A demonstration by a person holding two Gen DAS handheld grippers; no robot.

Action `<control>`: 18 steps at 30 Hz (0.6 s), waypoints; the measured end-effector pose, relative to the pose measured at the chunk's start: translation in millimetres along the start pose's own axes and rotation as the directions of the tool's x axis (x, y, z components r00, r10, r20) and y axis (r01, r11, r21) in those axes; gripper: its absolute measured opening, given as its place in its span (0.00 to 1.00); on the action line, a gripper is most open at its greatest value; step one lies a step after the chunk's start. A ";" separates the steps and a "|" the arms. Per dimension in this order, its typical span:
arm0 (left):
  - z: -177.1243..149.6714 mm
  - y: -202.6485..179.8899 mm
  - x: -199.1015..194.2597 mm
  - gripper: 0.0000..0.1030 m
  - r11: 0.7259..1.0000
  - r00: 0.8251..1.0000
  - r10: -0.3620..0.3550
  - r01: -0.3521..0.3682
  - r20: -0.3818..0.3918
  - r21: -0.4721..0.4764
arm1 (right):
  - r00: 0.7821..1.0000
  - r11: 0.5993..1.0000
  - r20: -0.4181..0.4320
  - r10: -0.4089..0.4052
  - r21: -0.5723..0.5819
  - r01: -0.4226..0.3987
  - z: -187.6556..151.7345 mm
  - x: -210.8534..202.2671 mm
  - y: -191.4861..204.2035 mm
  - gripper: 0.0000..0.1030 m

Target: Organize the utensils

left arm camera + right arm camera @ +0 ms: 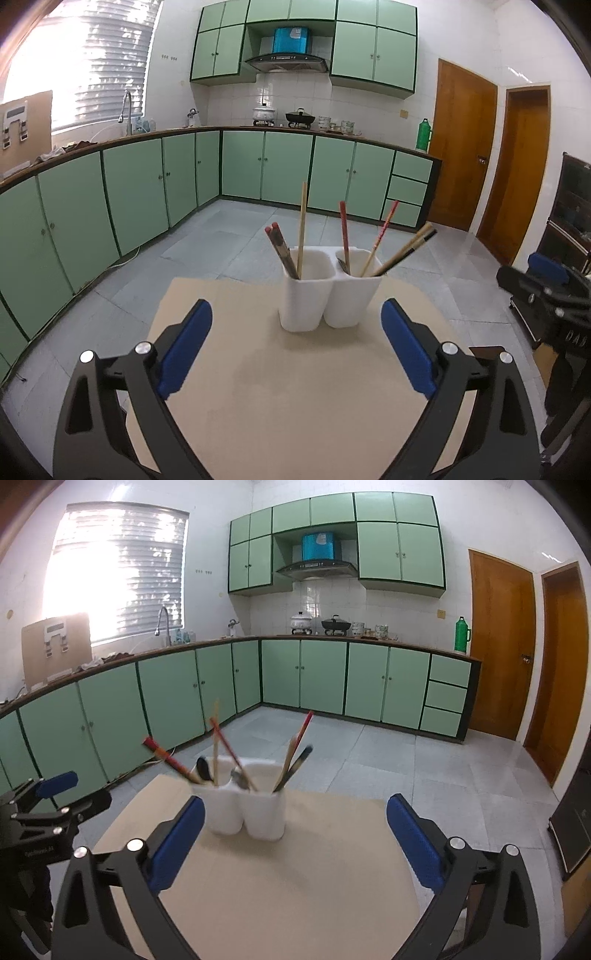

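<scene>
A: Both claws, left (296,320) and right (295,814), spread apart, empty. Table (295,387) below, holder (325,291) dead ahead between the fingers, chopsticks (343,236) and spoon (202,768) mixed across both cups.

B: Risk?

A: Sticks lean outward; I'd guess a finger snag tips the holder. Lettering on claw bodies unreadable.

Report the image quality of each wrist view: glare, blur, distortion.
Left wrist view: sharp on the white two-compartment plastic holder and its chopsticks; the bright slatted window washes out the upper left; fisheye bows the green cabinets. Right wrist view: the holder and its utensils are smeared by motion blur; window glare is stronger; same barrel distortion and dark corners.
</scene>
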State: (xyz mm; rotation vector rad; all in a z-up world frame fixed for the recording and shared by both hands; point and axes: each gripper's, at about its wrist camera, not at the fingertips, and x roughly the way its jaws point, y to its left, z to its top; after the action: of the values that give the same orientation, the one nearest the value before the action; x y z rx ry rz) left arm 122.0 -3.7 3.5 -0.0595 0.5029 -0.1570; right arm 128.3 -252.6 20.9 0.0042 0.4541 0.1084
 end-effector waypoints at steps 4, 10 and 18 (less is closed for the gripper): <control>-3.6 -1.4 -19.1 0.88 1.000 1.000 0.003 -0.003 0.015 -0.006 | 1.000 1.000 -0.008 0.019 0.010 -0.019 -11.2 -17.7 8.8 0.94; -12.8 -8.9 -45.9 0.88 1.000 0.999 0.016 -0.017 0.037 0.015 | 0.999 0.999 -0.004 0.037 0.001 -0.037 -17.1 -39.0 15.4 0.94; -11.7 -14.8 -68.8 0.88 0.999 0.998 0.021 -0.022 0.061 0.023 | 0.999 0.999 0.017 0.042 -0.011 -0.042 -13.1 -59.4 21.8 0.94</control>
State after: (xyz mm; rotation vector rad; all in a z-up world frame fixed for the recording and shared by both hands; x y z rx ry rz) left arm 54.8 -7.2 27.4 -0.0353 0.4405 -0.1397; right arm 67.3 -237.5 35.7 0.0042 0.4358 0.1519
